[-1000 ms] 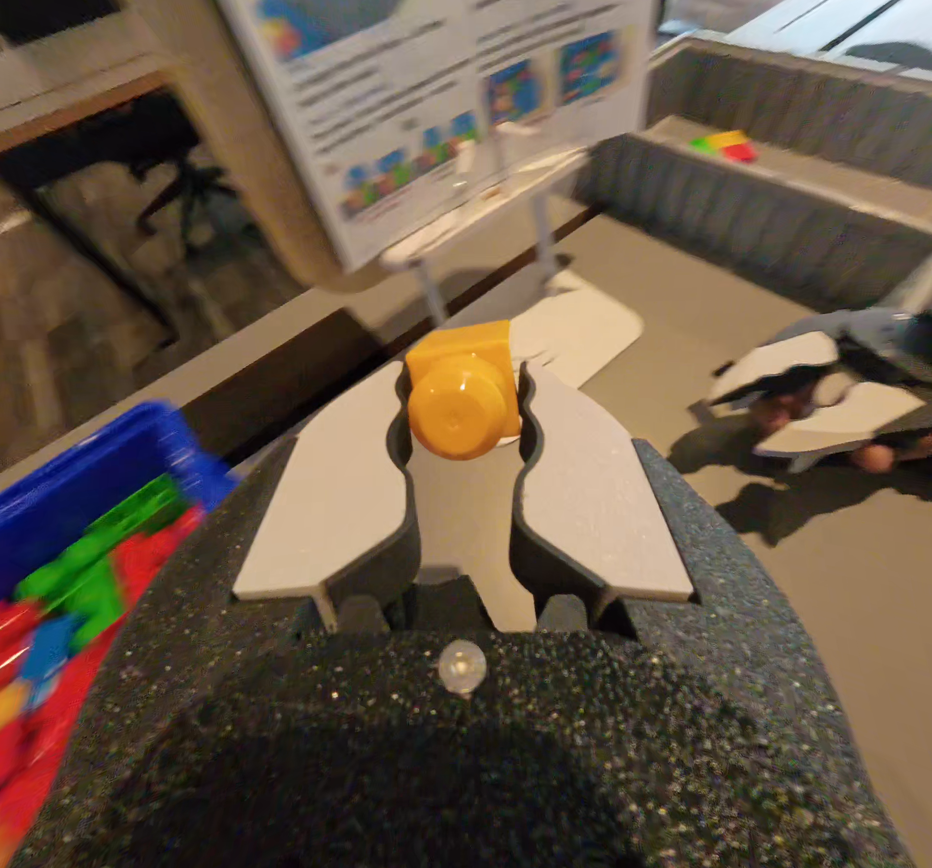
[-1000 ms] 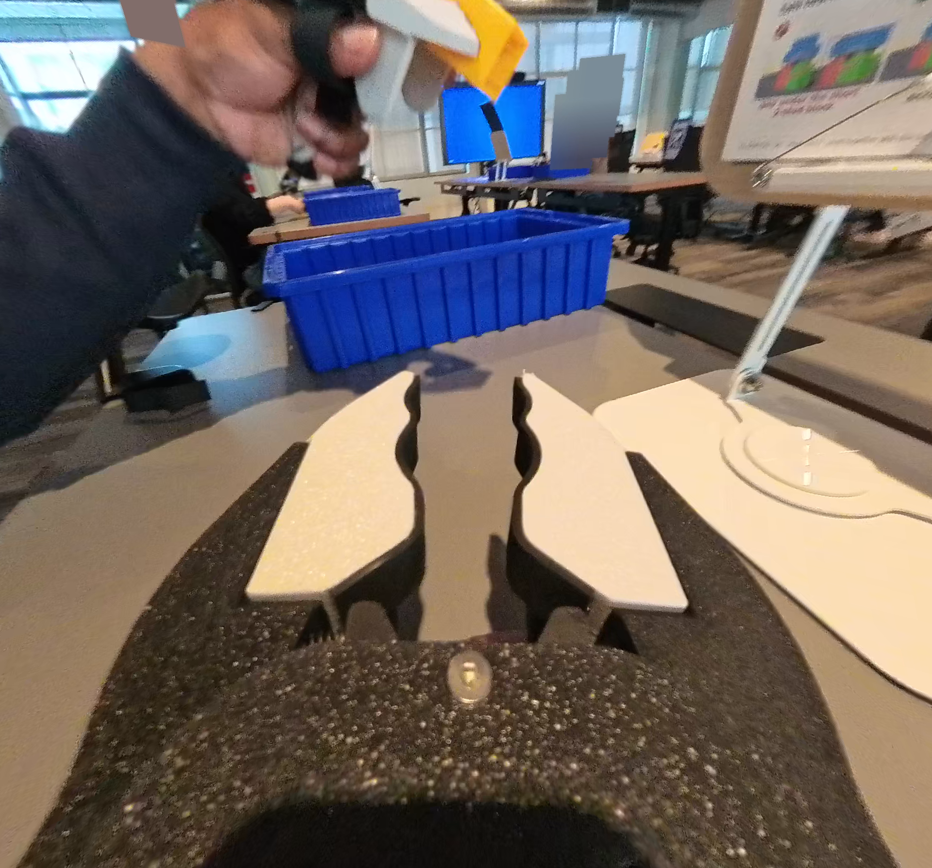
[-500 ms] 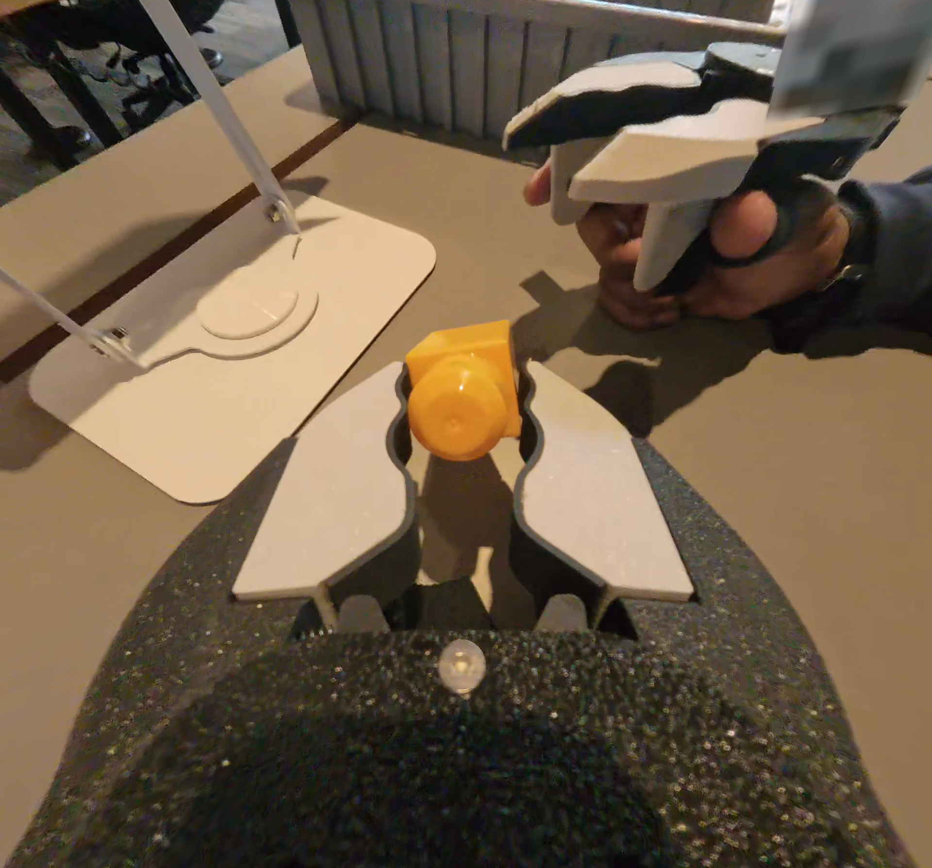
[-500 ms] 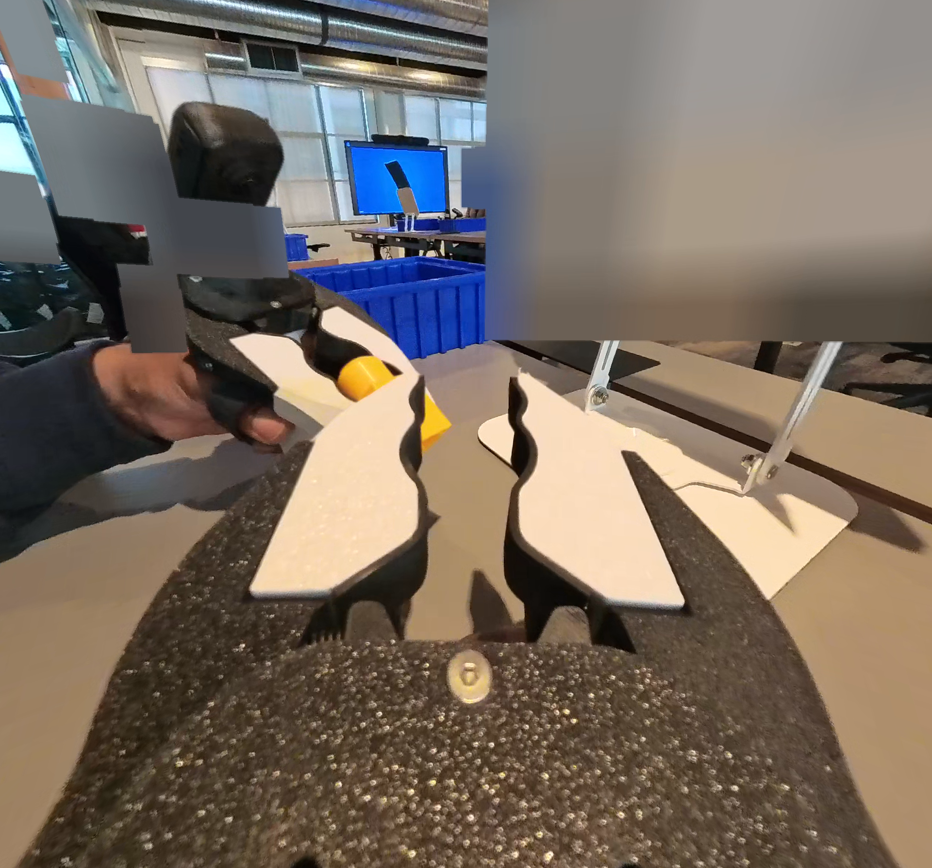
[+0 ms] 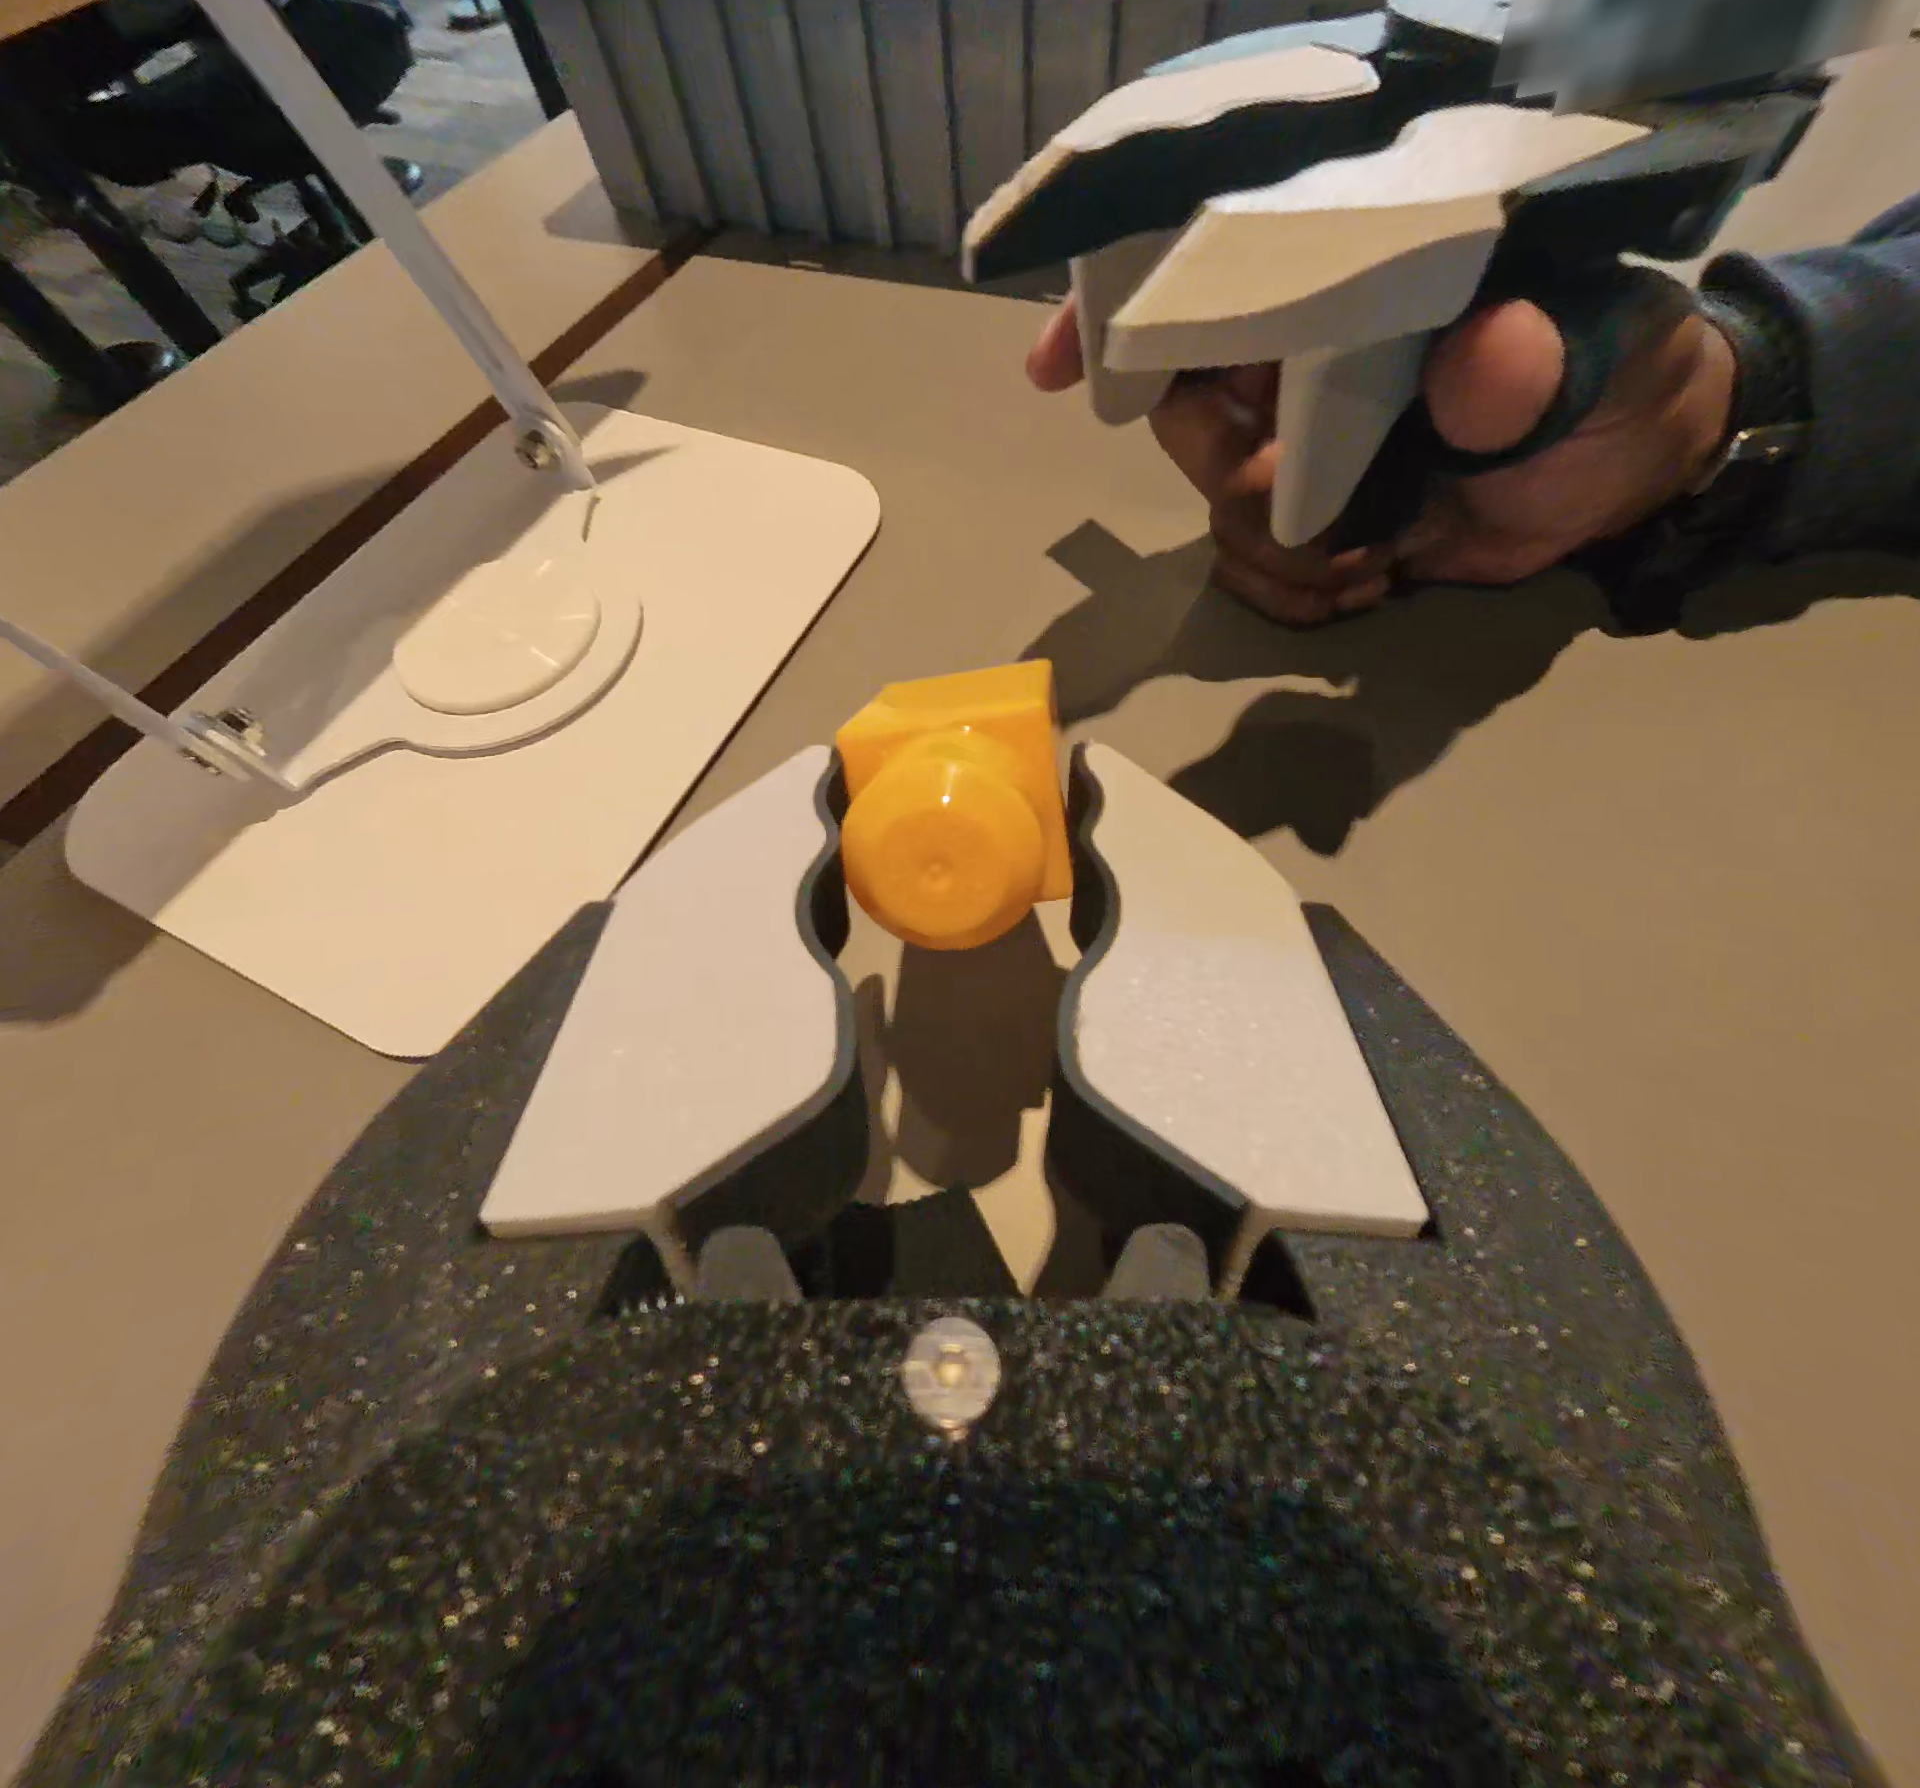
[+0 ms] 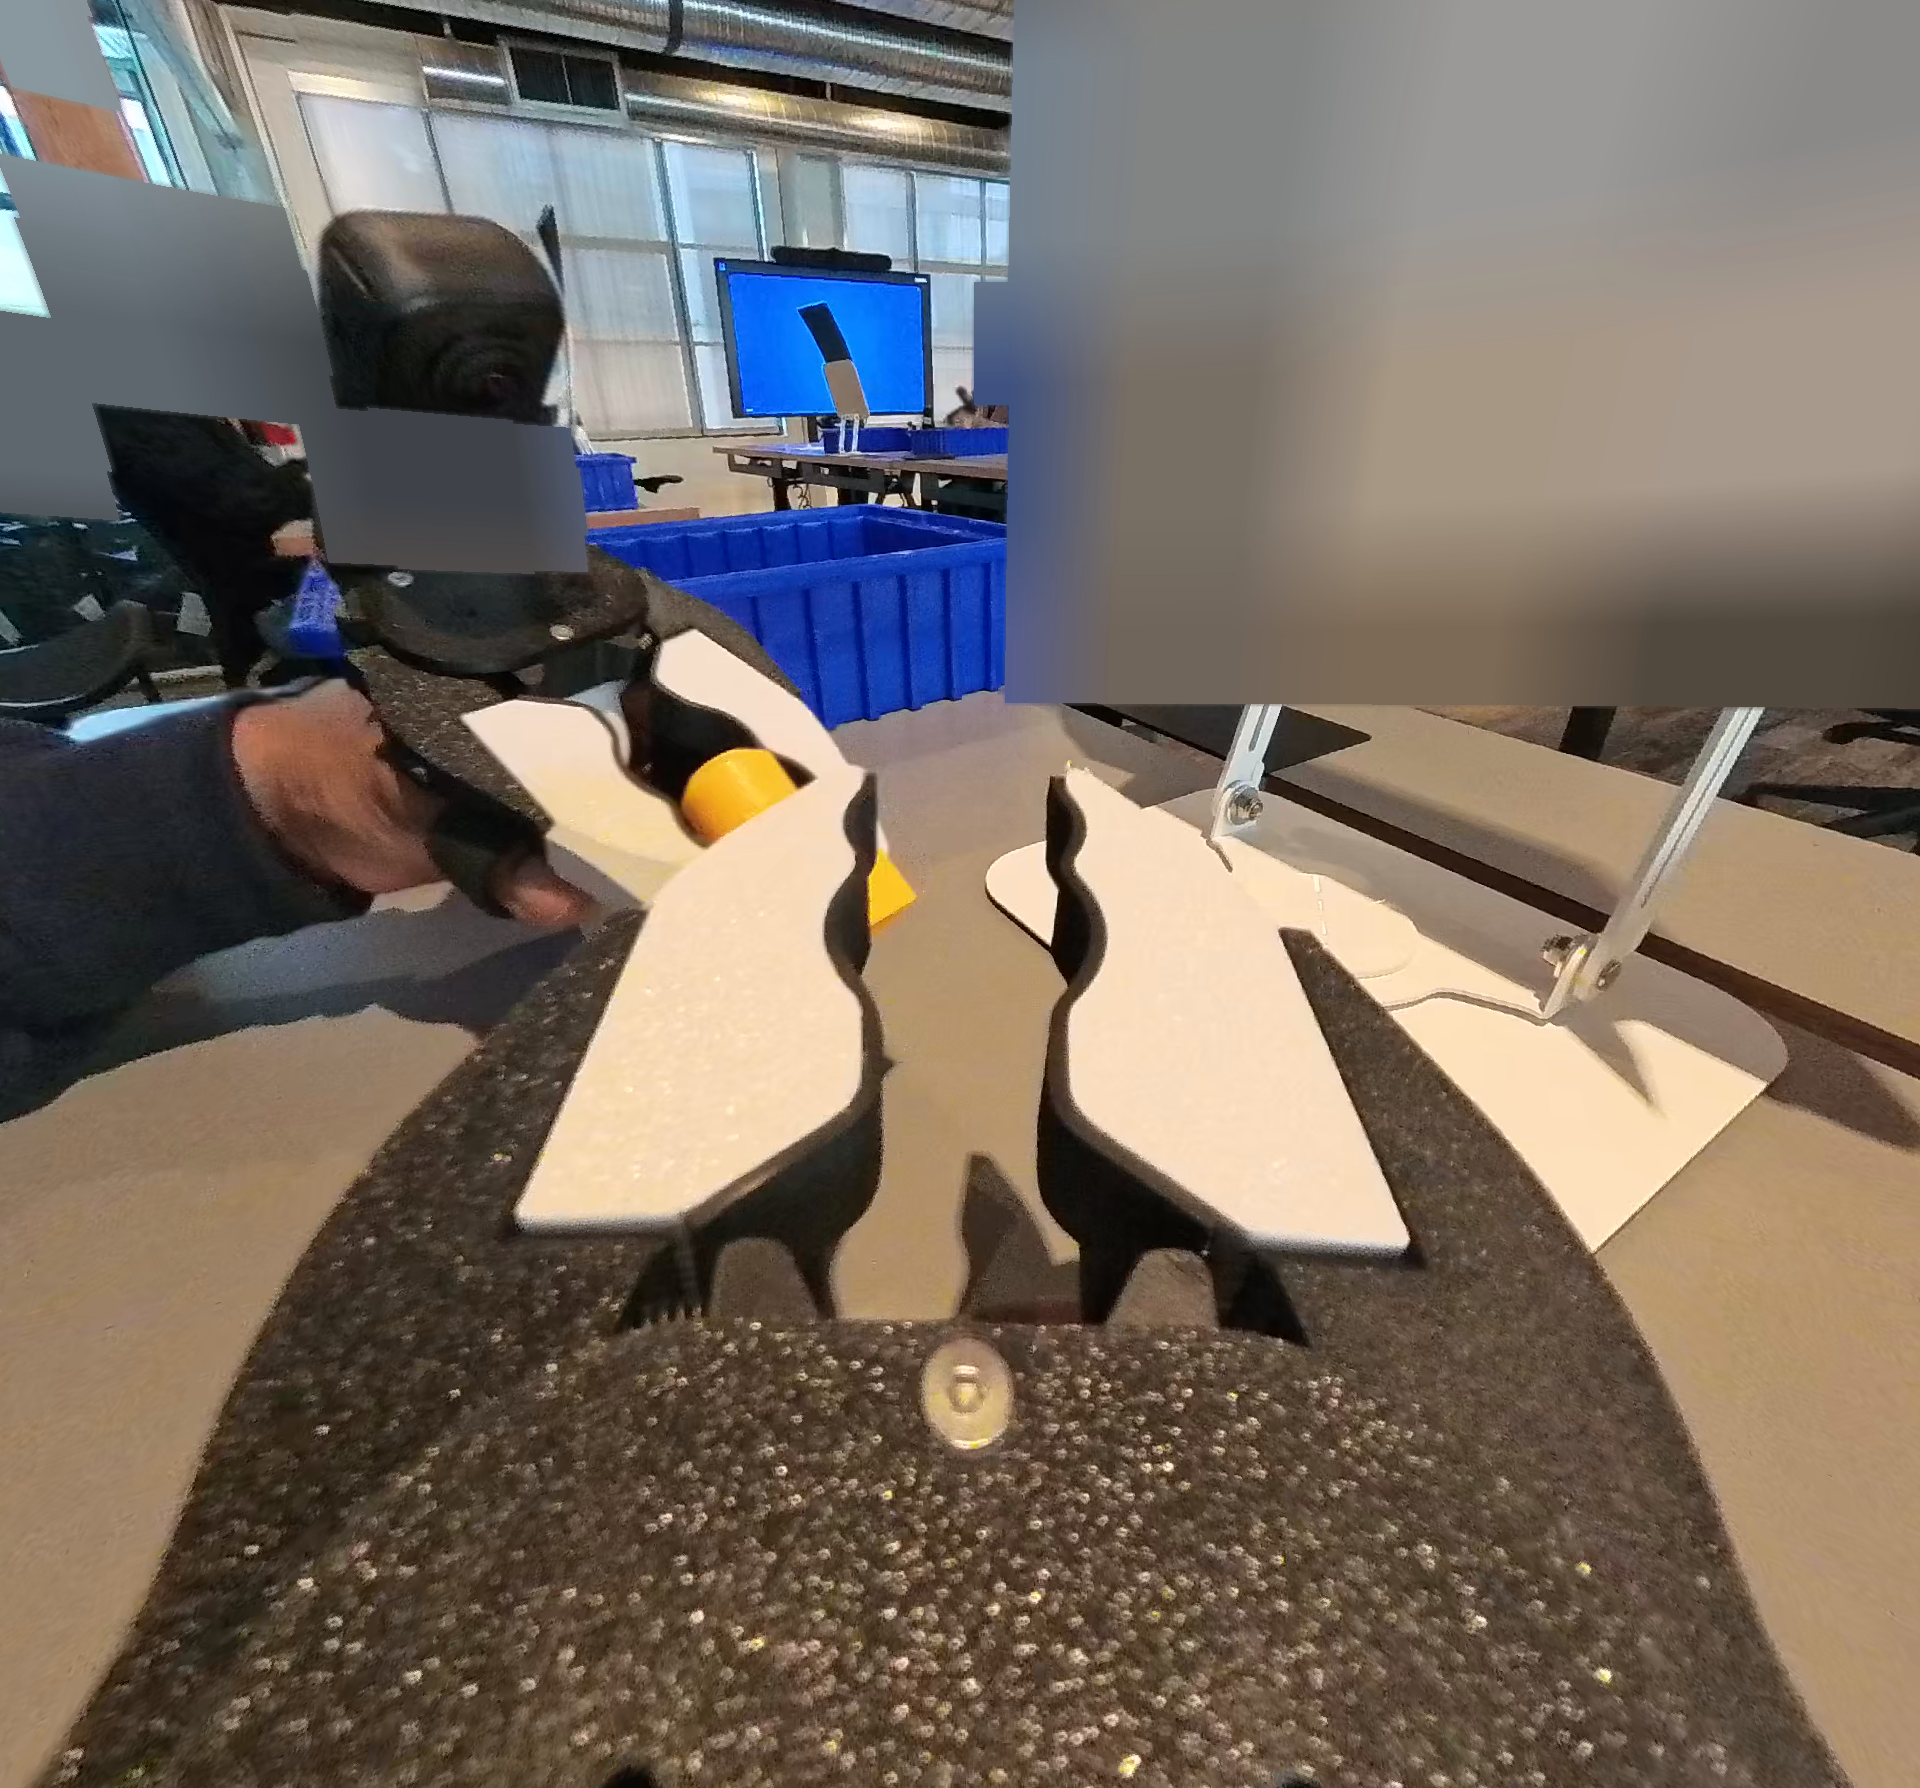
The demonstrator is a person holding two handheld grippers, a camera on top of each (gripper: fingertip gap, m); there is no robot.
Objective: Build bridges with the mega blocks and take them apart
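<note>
The left tool pinches a yellow block; at 2 o'clock the right tool hovers, spread and empty.

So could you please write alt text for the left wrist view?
The left gripper clamps a yellow-orange plastic block, stud toward the camera, above a tan table. Beyond, a hand holds the empty right gripper, near a white stand base and grey ribbed bin.
</note>
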